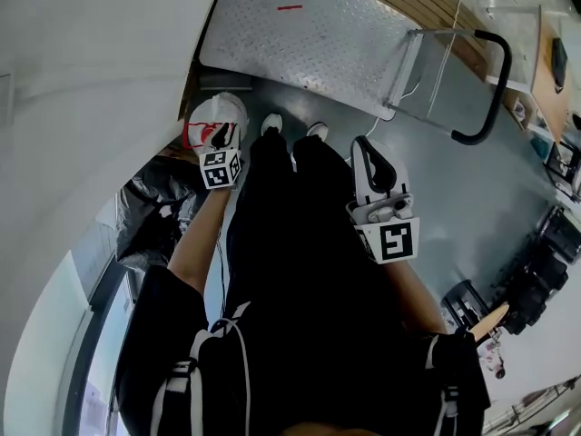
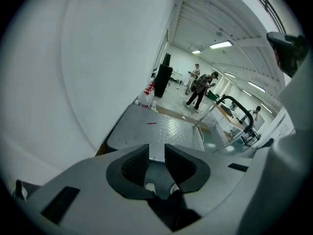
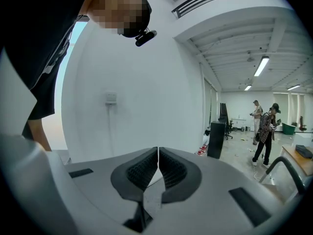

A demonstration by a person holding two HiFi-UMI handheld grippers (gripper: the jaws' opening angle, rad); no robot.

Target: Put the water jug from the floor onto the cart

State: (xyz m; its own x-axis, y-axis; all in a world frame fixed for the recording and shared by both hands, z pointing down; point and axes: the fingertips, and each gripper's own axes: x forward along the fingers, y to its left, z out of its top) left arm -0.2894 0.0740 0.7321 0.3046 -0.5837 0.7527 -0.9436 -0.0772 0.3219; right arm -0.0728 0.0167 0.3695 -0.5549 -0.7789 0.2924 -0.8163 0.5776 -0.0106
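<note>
The left gripper [image 2: 156,153] points down at the cart [image 2: 161,127], whose patterned metal deck lies on the floor next to the white wall [image 2: 88,72]. Its jaws are spread a little, and only the deck shows through the gap. The right gripper [image 3: 158,153] has its jaws pressed together and holds nothing. The person's shoes [image 1: 270,123] stand just before the near edge of the cart. I cannot pick out the water jug for sure. A pale lump with red parts [image 2: 145,96] sits on the floor by the wall, past the far end of the deck.
</note>
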